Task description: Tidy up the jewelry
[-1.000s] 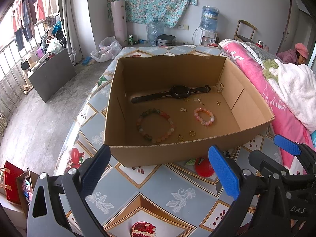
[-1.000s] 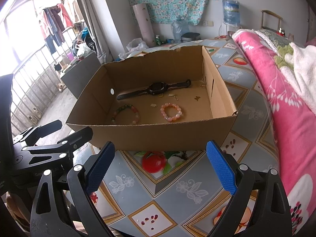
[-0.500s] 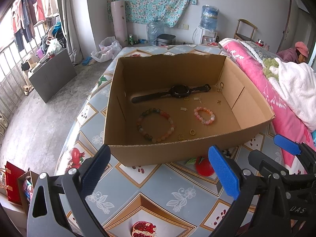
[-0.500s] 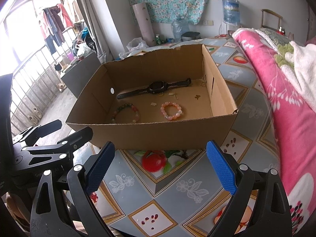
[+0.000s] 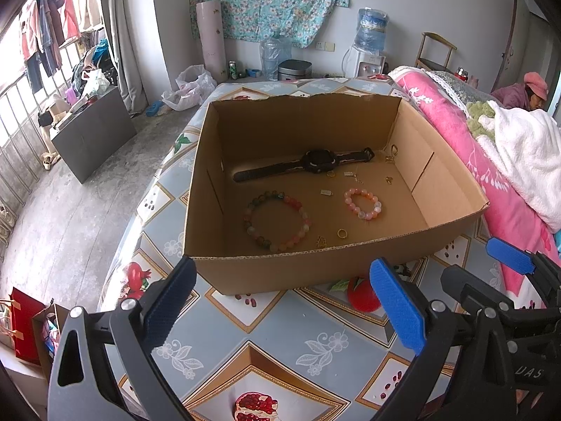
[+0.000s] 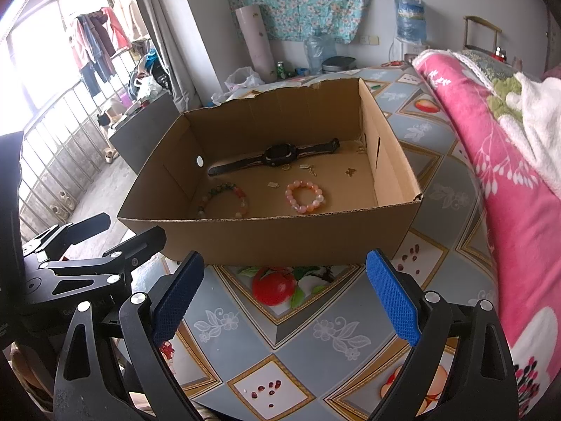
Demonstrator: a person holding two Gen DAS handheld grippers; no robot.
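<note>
An open cardboard box stands on a patterned tablecloth. Inside lie a black watch, a large multicolour bead bracelet, a small pink bead bracelet, a gold ring and several small gold pieces. My left gripper is open and empty, just in front of the box's near wall. My right gripper is open and empty, also in front of the box; it shows in the left wrist view at the right.
A pink blanket and a white one lie right of the box. A person in a pink hat sits far right. A water dispenser, bottles and bags stand at the back wall. The table's left edge drops to the floor.
</note>
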